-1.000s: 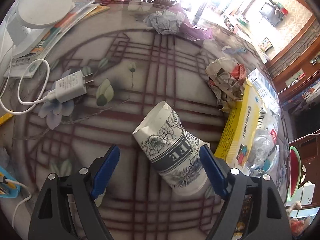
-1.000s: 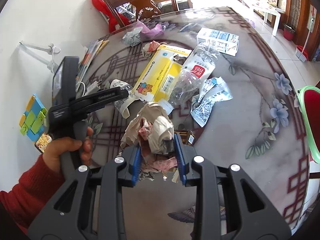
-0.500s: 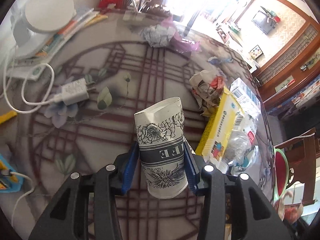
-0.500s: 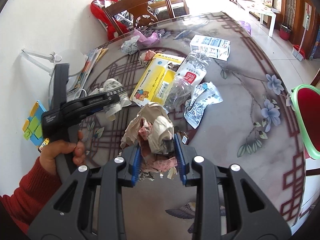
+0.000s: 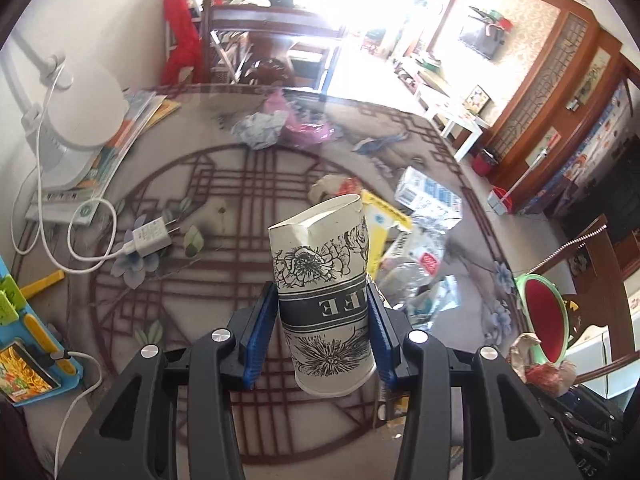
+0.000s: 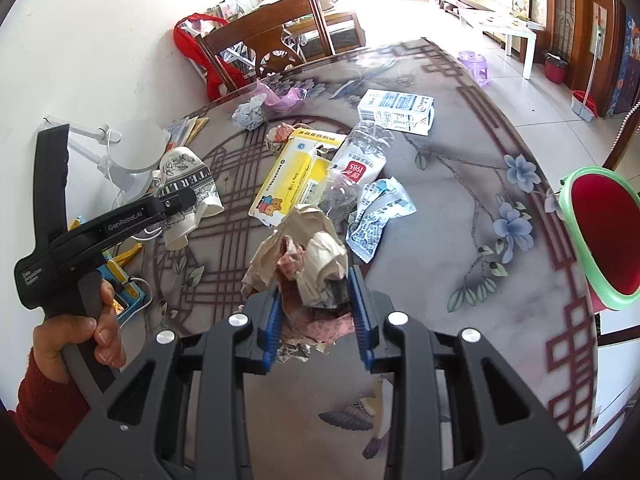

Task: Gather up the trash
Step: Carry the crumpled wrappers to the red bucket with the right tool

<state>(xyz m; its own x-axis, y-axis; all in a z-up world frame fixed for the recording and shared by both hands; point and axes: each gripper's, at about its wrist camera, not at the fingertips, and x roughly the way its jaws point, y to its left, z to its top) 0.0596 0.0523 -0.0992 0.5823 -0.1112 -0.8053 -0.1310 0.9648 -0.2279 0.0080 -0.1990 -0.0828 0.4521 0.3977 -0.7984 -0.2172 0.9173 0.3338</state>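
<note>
My left gripper [image 5: 322,332] is shut on a crushed paper cup [image 5: 324,280] with black flower prints and holds it above the table; it also shows in the right wrist view [image 6: 188,188]. My right gripper [image 6: 316,316] is shut on a wad of crumpled paper [image 6: 304,256], held above the table. On the table lie a yellow box [image 6: 292,178], a clear plastic bottle [image 6: 352,168], a white-blue wrapper [image 6: 378,212], a white carton [image 6: 396,110], a grey paper ball [image 6: 248,114] and a pink bag [image 6: 280,94].
A green-rimmed red bin [image 6: 600,232] stands off the table's right edge. A white lamp [image 5: 76,120], booklets, a charger with cable [image 5: 150,236] and a blue toy [image 5: 24,364] lie at the left. A wooden chair [image 6: 272,48] stands at the far side.
My left gripper has shut on the paper cup and lifted it off the table. My right gripper has kept its hold on the crumpled paper and drawn back a little.
</note>
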